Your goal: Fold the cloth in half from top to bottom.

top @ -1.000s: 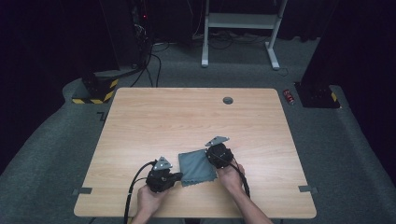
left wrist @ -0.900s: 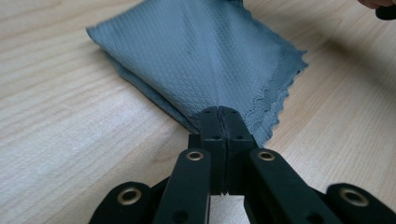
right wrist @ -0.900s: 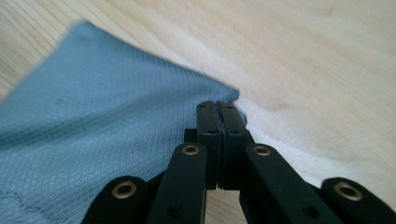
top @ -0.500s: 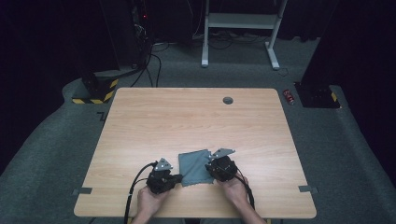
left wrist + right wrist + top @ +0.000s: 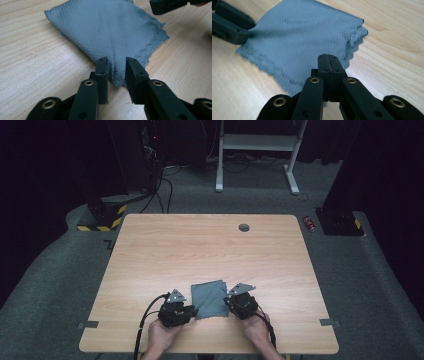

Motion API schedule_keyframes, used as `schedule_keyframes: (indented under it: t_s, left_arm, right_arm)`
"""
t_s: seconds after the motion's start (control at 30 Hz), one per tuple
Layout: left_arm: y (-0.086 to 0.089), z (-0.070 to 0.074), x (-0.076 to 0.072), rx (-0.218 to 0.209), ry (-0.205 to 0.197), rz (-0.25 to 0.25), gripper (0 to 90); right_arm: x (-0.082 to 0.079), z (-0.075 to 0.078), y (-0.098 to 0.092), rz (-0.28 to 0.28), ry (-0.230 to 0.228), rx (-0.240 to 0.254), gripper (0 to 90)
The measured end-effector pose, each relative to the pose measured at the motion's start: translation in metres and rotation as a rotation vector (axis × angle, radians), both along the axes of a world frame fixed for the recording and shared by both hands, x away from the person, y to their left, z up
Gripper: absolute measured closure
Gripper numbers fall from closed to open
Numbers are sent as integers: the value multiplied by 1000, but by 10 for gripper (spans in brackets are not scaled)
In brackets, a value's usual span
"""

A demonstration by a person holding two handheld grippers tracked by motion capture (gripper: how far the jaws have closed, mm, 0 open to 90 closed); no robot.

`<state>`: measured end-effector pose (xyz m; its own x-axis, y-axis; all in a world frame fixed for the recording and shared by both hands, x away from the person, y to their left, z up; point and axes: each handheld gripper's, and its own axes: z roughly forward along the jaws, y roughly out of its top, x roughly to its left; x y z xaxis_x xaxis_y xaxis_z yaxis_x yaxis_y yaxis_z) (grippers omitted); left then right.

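Observation:
A grey-blue cloth (image 5: 210, 297) lies folded flat on the wooden table (image 5: 200, 245) near its front edge, between the two grippers. My left gripper (image 5: 193, 312) sits at the cloth's lower left corner. In the left gripper view its jaws (image 5: 116, 61) have just been opening and stand a little apart, with the corner of the cloth (image 5: 110, 27) between them. My right gripper (image 5: 228, 302) is at the cloth's lower right corner. Its jaws (image 5: 328, 57) have just closed and are pressed together over the cloth (image 5: 299, 32); I see no fabric between them.
A round cable hole (image 5: 244, 227) sits near the table's far edge. Grey tape marks (image 5: 87, 324) (image 5: 326, 322) lie by the front corners. On the floor beyond are a red can (image 5: 310, 223), a white frame (image 5: 257, 150) and a yellow-black striped base (image 5: 100, 222).
The right gripper has come down the cloth's right side toward the person, and the cloth's far right part now lies flat. The left gripper has kept its place.

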<state>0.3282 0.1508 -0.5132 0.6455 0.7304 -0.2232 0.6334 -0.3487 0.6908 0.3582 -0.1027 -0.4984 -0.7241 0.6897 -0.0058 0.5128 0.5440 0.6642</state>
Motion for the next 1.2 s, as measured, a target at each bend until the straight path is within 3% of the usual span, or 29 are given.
schedule_keyframes:
  t_s: [0.07, 0.17, 0.23, 0.33, 0.43, 0.53, 0.7, 0.77, 0.93, 1.1, 1.2]
  left_arm:
    - [0, 1, 1, -6, 1, 5, 689]
    - [-1, 2, 2, -6, 0, 8, 669]
    - [-1, 2, 2, -5, 0, 9, 660]
    - [0, 3, 2, -1, -8, 11, 654]
    - [2, 4, 3, 0, -14, 19, 651]
    - [3, 6, 4, -4, -14, 26, 651]
    - [4, 11, 13, -6, -24, 62, 610]
    - [5, 12, 18, 2, -27, 77, 593]
    - [9, 13, 35, 6, -3, 146, 557]
    - [10, 9, 55, 36, 13, 212, 526]
    - [10, 4, 63, 29, 22, 241, 513]
  right_arm:
    - [-1, -1, -1, 8, 28, 6, 894]
    - [-2, -6, 1, -2, 43, 37, 816]
    - [-2, -9, 6, 5, 42, 20, 798]
    - [-3, -11, 10, 10, 22, -19, 888]
    - [-6, -10, 11, 26, -6, -42, 898]
    - [-9, -5, 8, 27, -26, -23, 898]
    - [-12, 1, 3, 37, -19, -47, 897]
    - [-8, -5, 2, 32, 29, -63, 888]
    - [7, 0, -2, -33, 19, -18, 739]
    - [40, 2, 3, -109, 26, 43, 628]
    - [57, -2, 11, -136, 31, 49, 606]
